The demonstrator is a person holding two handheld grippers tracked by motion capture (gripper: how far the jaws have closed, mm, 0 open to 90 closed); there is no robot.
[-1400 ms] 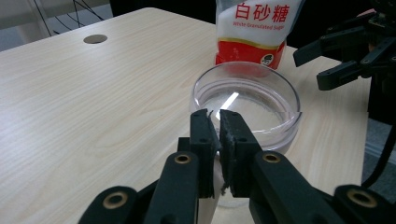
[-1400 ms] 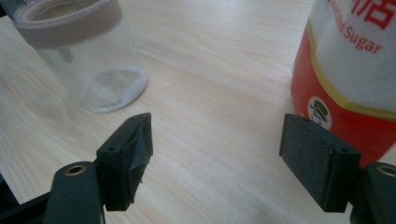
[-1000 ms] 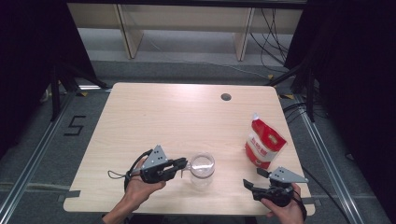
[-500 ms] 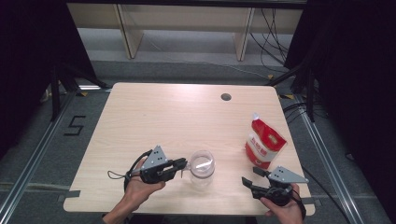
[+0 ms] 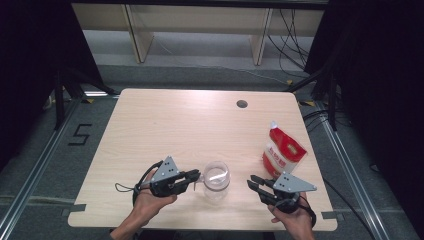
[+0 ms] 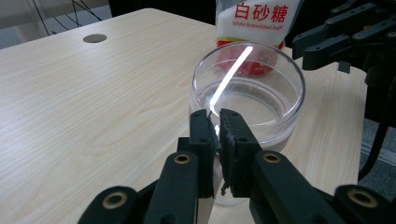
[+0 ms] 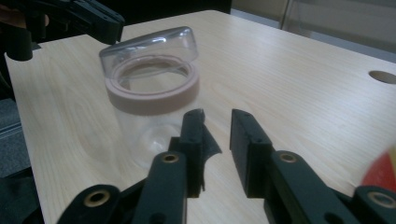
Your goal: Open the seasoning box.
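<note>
since the earlier frame the right gripper (image 5: 256, 183) has drifted a little toward the jar, and its jaws have just been closing with nothing between them; a narrow gap remains. the left gripper (image 5: 196, 175) is clamped on the rim of the clear lid (image 5: 216, 173), tipped up on the glass jar (image 5: 216, 181). the jar stands near the table (image 5: 165, 120) front edge, at 6 o'clock from its centre. the sugar bag (image 5: 283, 149) stands at 2 o'clock from the jar.
</note>
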